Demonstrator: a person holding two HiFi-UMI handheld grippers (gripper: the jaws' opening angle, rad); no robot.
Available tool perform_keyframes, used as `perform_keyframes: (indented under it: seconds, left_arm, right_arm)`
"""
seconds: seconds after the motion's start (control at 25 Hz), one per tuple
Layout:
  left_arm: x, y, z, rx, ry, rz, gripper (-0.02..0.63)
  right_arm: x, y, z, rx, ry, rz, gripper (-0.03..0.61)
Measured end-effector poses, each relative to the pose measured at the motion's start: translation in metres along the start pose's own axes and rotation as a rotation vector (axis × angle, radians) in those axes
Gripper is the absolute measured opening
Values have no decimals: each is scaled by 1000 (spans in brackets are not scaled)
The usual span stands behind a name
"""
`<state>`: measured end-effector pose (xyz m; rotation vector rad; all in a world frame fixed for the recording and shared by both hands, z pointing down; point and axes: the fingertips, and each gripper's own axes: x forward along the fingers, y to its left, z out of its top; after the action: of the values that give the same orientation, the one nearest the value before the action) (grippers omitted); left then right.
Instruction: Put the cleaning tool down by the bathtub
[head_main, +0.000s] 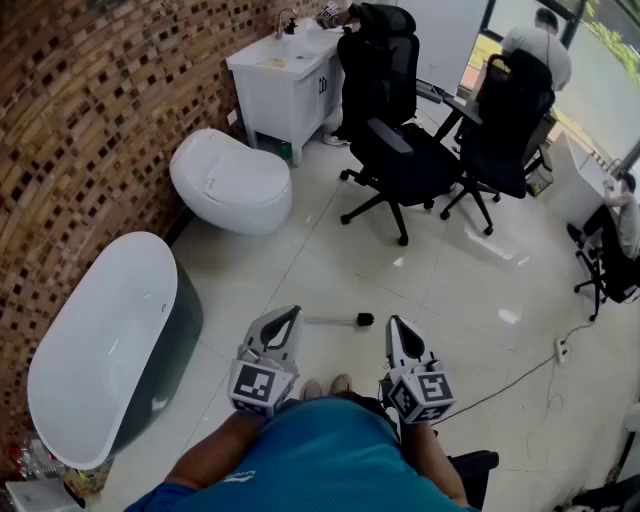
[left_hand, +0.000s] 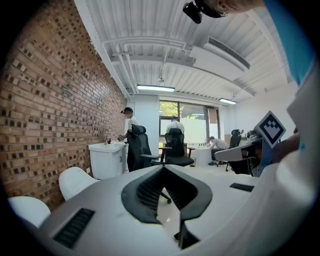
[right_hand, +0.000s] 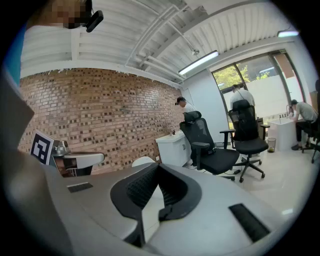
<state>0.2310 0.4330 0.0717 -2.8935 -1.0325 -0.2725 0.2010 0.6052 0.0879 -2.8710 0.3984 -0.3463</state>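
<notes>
- The cleaning tool (head_main: 340, 320) lies flat on the floor (head_main: 300, 270), just ahead of the two grippers and well apart from the bathtub (head_main: 178, 335), which stands along the brick wall to the left.
- It looks like a thin pale handle with a small dark head. I judge it light and stiff, likely to roll or pivot on the glossy tiles if nudged.
- The handle's middle seems the best place to take hold, since a grip near the head would let the long end swing.
- The left gripper (head_main: 285, 325) has its jaws clenched with nothing between them, and the right gripper (head_main: 398, 332) is clenched and empty too.
- Neither gripper view shows the tool, as both look out level across the room.
- The handle's near end runs close to the left gripper's tip, and I cannot tell whether they touch.
- The head is too small to tell whether it is bristle or sponge.
</notes>
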Motion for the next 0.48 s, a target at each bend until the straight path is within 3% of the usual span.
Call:
perform_keyframes:
  seconds: [0.2,0.48]
  left_arm:
    - [26,-13,3,17,19,12,0]
    - [68,-34,-10,59,76,-10,0]
  right_arm:
    - [11,-34,2,27,-1,10,0]
    - [35,-73,-39,133,49,10,11]
